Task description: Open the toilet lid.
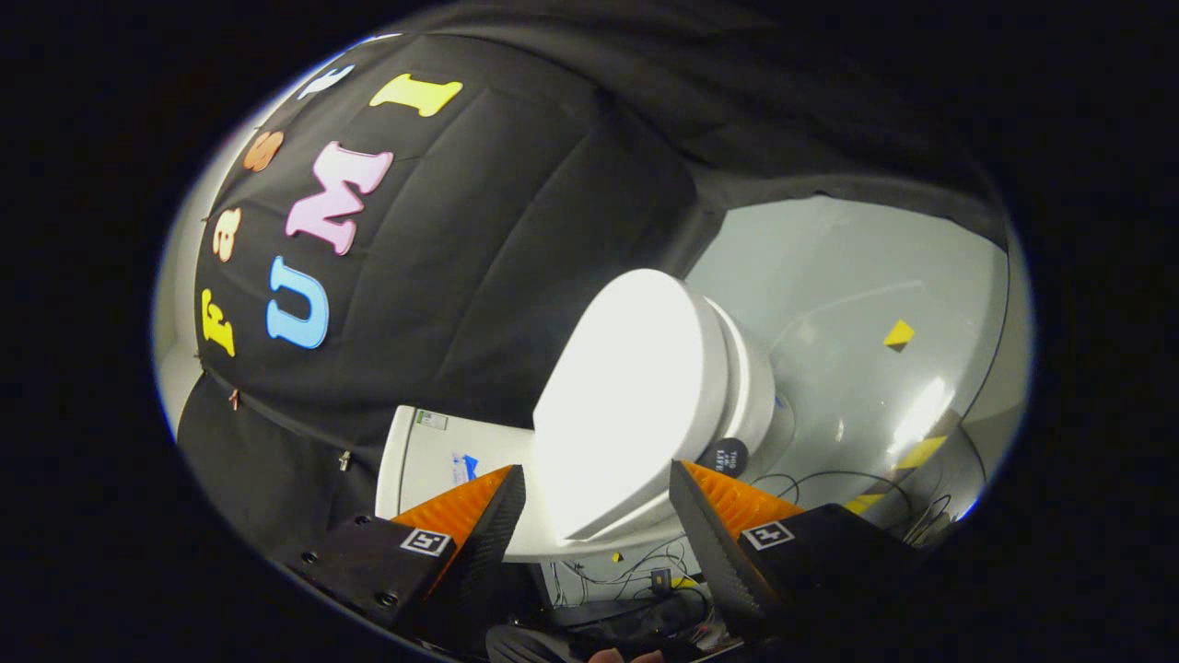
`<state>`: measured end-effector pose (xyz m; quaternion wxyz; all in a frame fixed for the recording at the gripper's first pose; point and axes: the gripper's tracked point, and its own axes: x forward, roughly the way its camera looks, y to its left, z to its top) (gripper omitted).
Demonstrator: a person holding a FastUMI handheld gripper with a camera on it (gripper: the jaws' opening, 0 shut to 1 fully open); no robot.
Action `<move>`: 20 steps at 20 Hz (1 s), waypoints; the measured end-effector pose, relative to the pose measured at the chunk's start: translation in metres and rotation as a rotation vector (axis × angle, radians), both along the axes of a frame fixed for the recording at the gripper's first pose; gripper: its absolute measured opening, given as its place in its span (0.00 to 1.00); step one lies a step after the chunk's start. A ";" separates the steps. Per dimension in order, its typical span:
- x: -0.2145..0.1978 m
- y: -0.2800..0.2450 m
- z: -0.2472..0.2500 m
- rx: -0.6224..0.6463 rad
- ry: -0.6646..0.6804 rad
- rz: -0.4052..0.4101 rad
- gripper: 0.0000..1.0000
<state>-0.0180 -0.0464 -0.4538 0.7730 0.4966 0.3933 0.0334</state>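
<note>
A pale glossy floor point(857, 304) and a black cloth wall point(516, 230) surround the white toilet point(746, 387), which appears rolled sideways because the claw point(597, 502) is held tilted. The toilet lid point(626, 396) lies just ahead of the spread fingers, its near rim sitting in the gap between them, neither finger clearly pressing on it. Its long axis runs away from the claw, the tank point(433, 456) beside it, so I judge the rim must be caught and swung towards the tank.

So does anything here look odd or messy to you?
Slightly: loose cables sprawl on the floor beside the toilet, which looks untidy. The lid itself looks intact, lying between the open fingers of the gripper, neither visibly pressing it.
</note>
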 end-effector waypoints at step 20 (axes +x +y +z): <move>0.009 0.007 -0.137 0.285 0.172 -0.024 0.46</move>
